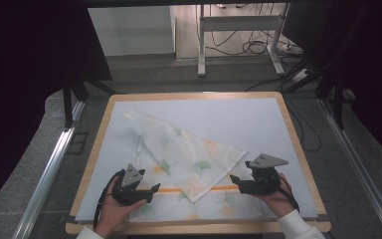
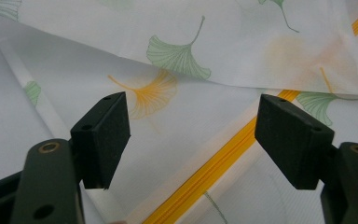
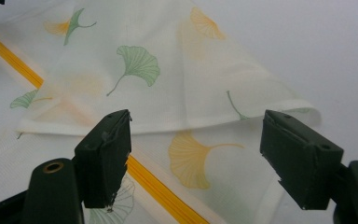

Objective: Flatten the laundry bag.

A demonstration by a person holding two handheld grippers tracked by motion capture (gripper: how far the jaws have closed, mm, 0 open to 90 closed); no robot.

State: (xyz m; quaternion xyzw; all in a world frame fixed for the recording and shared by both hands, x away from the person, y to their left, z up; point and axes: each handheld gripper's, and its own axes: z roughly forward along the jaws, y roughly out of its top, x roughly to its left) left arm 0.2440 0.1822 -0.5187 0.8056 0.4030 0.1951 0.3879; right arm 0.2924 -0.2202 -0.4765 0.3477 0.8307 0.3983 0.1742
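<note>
Cloth [image 1: 189, 159] lies folded between both released grippers; left gripper [image 2: 193, 135] view adds its yellow stripe [image 2: 223, 163]

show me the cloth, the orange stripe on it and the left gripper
cloth [image 1: 189, 154], high view, on its folded-over top layer
orange stripe [image 2: 214, 170], left gripper view, mid-length of the stripe
left gripper [image 1: 155, 188], high view, between the tips of its open jaws

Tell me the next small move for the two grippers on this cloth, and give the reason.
Probably close the right gripper on the cloth's near right corner. Both it and the left gripper stand open with nothing clamped, hovering at either side of the partly folded cloth. A corner flap already lies folded over the orange stripe, so the fold looks unfinished.
</note>
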